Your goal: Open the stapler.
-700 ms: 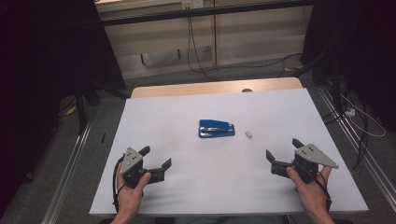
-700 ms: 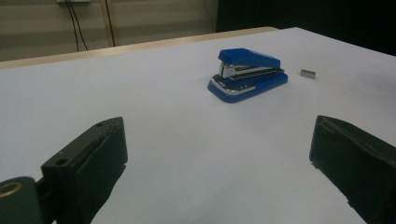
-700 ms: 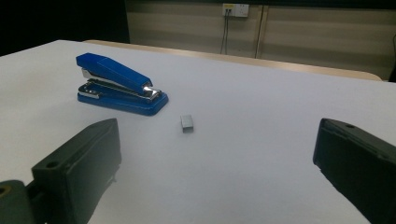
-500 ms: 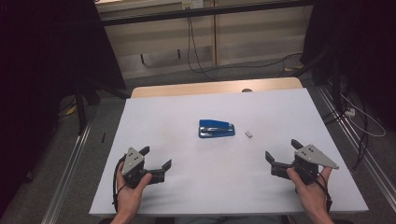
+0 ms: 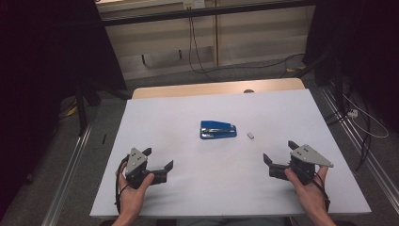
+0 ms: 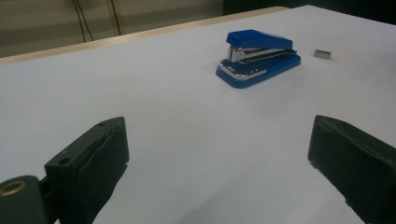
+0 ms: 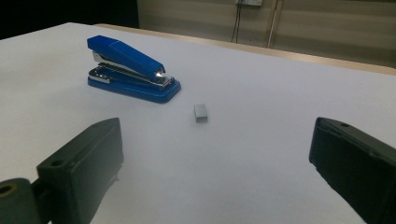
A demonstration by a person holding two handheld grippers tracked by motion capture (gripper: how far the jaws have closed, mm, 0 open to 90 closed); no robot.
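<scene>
A blue stapler (image 5: pixel 218 130) lies near the middle of the white table (image 5: pixel 179 113), with a small grey block of staples (image 5: pixel 251 135) just to its right. My left gripper (image 5: pixel 158 158) is held at the near left, open and empty, pointing toward the stapler (image 6: pixel 258 58) and the staple block (image 6: pixel 322 54). My right gripper (image 5: pixel 279 151) is held at the near right, also open with nothing between its jaws. Along its jaws I see the stapler (image 7: pixel 133 70) and the staple block (image 7: pixel 201 112) a short way ahead. Both hands sit low over the table.
A wooden strip (image 5: pixel 216 88) runs along the table's far edge. Metal floor rails (image 5: pixel 70 165) flank the table on both sides, and cables (image 5: pixel 362 122) lie on the floor at the right. Dark curtains stand at the left and right.
</scene>
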